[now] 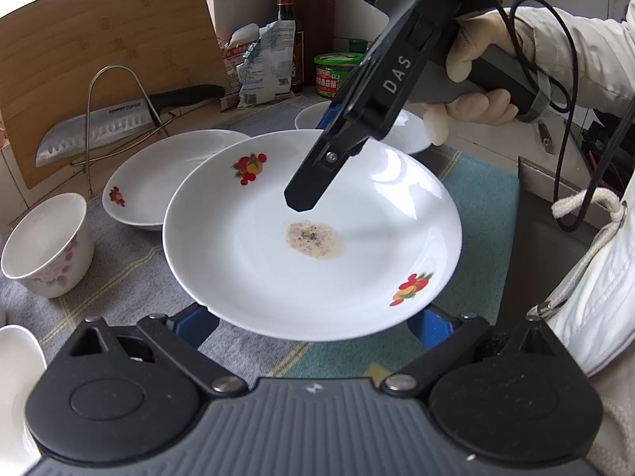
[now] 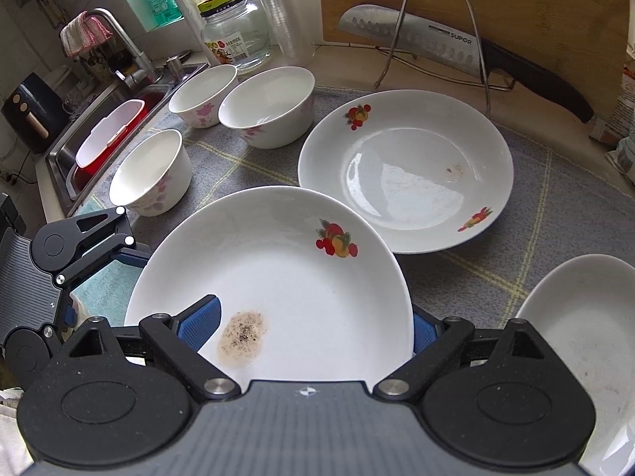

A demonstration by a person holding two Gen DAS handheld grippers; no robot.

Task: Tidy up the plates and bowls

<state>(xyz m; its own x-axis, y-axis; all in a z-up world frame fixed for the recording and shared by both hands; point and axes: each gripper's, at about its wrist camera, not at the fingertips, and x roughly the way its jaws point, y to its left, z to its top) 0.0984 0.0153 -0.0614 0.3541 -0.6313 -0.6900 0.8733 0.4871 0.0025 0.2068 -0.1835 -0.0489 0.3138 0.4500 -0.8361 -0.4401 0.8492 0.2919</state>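
Observation:
A white fruit-print plate with a brown stain (image 1: 313, 234) is held above the mat; it also shows in the right wrist view (image 2: 278, 277). My right gripper (image 2: 313, 331) is shut on its rim, one blue finger (image 2: 200, 327) over the plate, the other under it. In the left wrist view the right gripper (image 1: 317, 174) reaches over the plate's far rim. My left gripper (image 1: 313, 323) is open, its blue fingers (image 1: 198, 323) spread under the plate's near rim. A second fruit-print plate (image 2: 405, 170) and a plain plate (image 2: 583, 353) lie on the mat. Three floral bowls (image 2: 270, 107) stand at the left.
A checked mat (image 2: 535, 246) covers the counter. A cutting board (image 2: 516, 4) and a knife on a wire stand (image 2: 436, 39) are at the back. The sink (image 2: 99, 139), a jar (image 2: 238, 35) and a faucet are at the left. Sauce bottles and bags (image 1: 270, 59) stand behind.

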